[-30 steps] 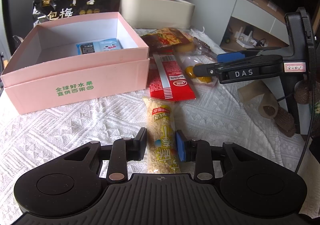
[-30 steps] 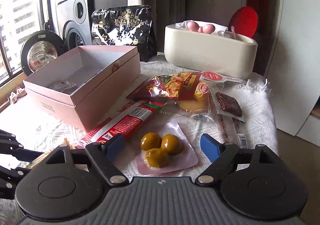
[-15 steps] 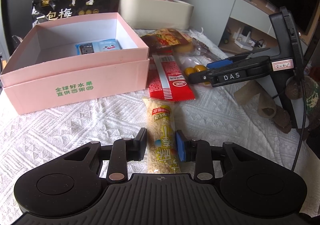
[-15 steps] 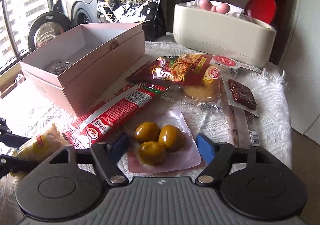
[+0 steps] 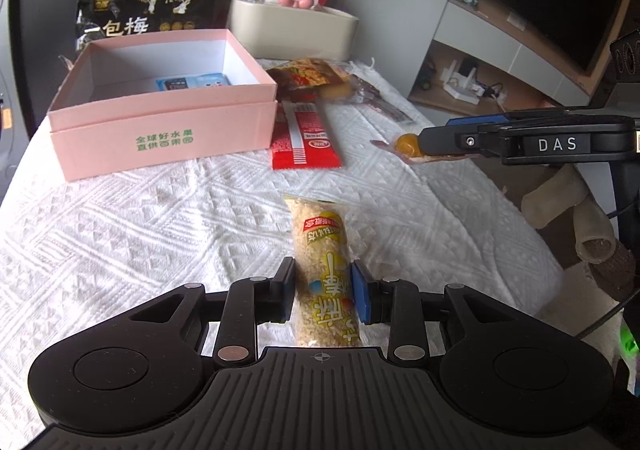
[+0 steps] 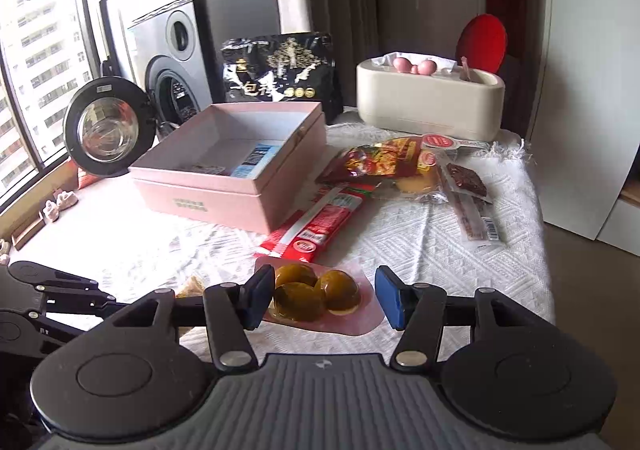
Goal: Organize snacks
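Lifting now, clear of the white woven cloth (image 5: 140, 234) short of the pink cardboard box (image 5: 160, 138): left gripper (image 5: 323, 292) pinching the yellow crispy-rice bar (image 5: 322, 270), right gripper (image 6: 320, 296) still spread around the clear pack of three olive-green plums (image 6: 316, 296), both bound boxward.

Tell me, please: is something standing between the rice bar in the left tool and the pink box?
Nothing visible does. The rice bar faces bare white cloth up to the pink box; the red packet lies beside it.
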`<state>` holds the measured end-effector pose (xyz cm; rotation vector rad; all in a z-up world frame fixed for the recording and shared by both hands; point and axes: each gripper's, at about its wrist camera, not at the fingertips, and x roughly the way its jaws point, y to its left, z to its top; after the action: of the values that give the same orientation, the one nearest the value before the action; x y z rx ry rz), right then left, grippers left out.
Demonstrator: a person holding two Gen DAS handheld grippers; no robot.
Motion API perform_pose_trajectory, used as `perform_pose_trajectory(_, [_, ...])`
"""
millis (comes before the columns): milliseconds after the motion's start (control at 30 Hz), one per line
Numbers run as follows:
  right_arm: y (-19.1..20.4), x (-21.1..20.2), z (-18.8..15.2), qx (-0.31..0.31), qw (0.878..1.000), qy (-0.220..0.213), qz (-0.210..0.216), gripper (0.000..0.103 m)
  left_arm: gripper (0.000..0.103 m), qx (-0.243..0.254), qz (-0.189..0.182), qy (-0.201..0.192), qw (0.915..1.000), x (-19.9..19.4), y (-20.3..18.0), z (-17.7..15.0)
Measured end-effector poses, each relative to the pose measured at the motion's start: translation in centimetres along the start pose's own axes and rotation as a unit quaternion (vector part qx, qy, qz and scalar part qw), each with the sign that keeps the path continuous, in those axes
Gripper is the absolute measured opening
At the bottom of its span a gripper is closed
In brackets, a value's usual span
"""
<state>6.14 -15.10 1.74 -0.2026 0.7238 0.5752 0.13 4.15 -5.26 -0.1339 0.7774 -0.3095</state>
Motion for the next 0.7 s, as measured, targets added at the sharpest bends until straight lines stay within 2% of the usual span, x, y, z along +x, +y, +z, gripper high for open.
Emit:
perform_pose_trajectory(100, [2.5,-1.8,0.3,-0.025,0.999,-0.016,0.018,0.055,0.034,0.006,0.009,-0.026,0.9996,-2.9,0.2,0.0])
perform_pose_trajectory(200, [4.7,-3.3,2.0,-0.044,0.998,-0.035,0.042,0.019,0.034,0.006,0.043,-0.073,0.9964,-6.1,0.9,1.4])
perform_pose_trajectory(333, [7.2,-4.6,4.9,-0.082,0.992,-0.081,0.041,0.019,0.034,0.011,0.096,-0.119,0.9882,-8.7,1.8,3.8])
perform_pose_trajectory(500, [8.8,-3.0,5.4,-0.097,0.993,-0.057,0.046,0.019,0.034,0.011,0.123,-0.119,0.9852,-9.1,2.4,3.8])
perform_pose_trajectory(567, [9.3,-2.7,4.3,-0.108,0.992,-0.043,0.041,0.024,0.034,0.009,0.132,-0.107,0.9855,-8.7,2.5,3.1])
perform_pose_trajectory(600, [9.5,-2.5,3.6,-0.113,0.992,-0.035,0.038,0.035,0.034,0.004,0.133,-0.100,0.9860,-8.4,2.6,2.7])
perform_pose_trajectory(633, [9.7,-2.5,2.8,-0.116,0.992,-0.027,0.038,0.051,0.034,-0.003,0.131,-0.090,0.9873,-8.2,2.8,2.0])
perform_pose_trajectory(700, [10.0,-2.3,0.9,-0.119,0.992,-0.006,0.043,0.071,0.034,-0.005,0.121,-0.070,0.9902,-7.5,2.7,0.9])
